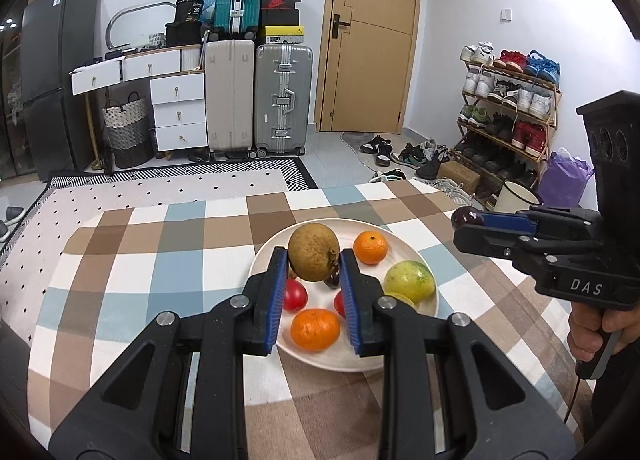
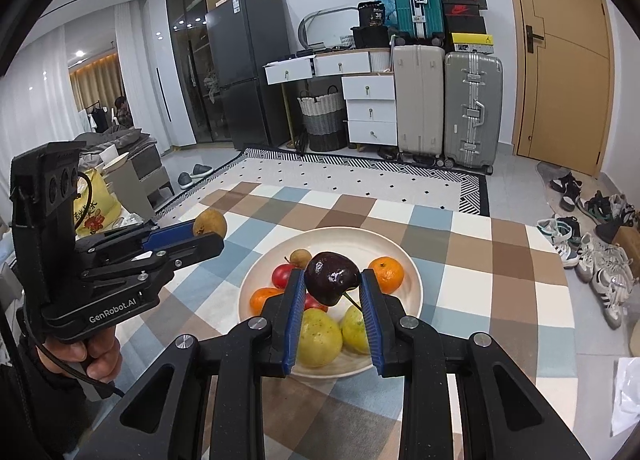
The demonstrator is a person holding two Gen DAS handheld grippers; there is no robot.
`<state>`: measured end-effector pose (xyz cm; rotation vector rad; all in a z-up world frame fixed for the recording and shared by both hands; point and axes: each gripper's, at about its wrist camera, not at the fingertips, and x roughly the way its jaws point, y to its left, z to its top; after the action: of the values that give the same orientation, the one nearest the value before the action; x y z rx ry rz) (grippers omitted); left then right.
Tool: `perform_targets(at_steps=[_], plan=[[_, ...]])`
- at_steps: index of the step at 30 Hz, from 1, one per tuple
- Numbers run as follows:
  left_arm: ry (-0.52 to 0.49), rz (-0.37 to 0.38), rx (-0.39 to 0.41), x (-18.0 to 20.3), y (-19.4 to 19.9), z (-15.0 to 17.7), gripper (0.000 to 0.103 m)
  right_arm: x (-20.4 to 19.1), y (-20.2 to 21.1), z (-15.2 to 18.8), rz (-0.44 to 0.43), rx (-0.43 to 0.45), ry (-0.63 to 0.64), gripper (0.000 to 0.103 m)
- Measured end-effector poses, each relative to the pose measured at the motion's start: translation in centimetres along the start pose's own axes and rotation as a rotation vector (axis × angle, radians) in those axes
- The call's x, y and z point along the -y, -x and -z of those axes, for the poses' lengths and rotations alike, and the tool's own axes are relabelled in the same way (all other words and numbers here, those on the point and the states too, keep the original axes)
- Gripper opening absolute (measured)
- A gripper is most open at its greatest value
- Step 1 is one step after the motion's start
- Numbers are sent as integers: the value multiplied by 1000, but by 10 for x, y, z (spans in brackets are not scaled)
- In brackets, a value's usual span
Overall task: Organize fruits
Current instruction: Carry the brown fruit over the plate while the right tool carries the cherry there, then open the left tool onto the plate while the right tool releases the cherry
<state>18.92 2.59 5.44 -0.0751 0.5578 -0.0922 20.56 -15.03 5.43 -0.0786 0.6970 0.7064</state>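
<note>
I see the plate (image 2: pixel 412 292) just beyond both grippers, on the checked cloth (image 2: pixel 472 256). In it lie two oranges (image 1: pixel 315 329), two yellow-green fruits (image 2: pixel 320 336), a red fruit (image 2: pixel 283 275) and a small brown one (image 2: pixel 300 257); another red fruit shows behind a finger, mostly hidden. My left gripper (image 1: pixel 313 265) pinches a brown fruit (image 1: pixel 314 252) above the plate. My right gripper (image 2: pixel 331 280) pinches a dark plum (image 2: pixel 332 277), perhaps a large cherry, its stem hanging below.
</note>
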Motion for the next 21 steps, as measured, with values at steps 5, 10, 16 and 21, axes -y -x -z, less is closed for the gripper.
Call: perform_targets(at_steps=[5,10,16,21], plan=[[-6,-4,-13,-4,-23,-4,23,9,-15,-5,-6,-12,-13,28],[0,-3,-25,-10,-42,-7,23,15,-25,-10,-6,-19,-24,28],[-14,-4,-48,-16,-62,2,23,20,-44,-6,-14,-41,-42,28],[-9,5,-76,-19,-76,10,23,23,-65,2,-8,-83,-54,28]])
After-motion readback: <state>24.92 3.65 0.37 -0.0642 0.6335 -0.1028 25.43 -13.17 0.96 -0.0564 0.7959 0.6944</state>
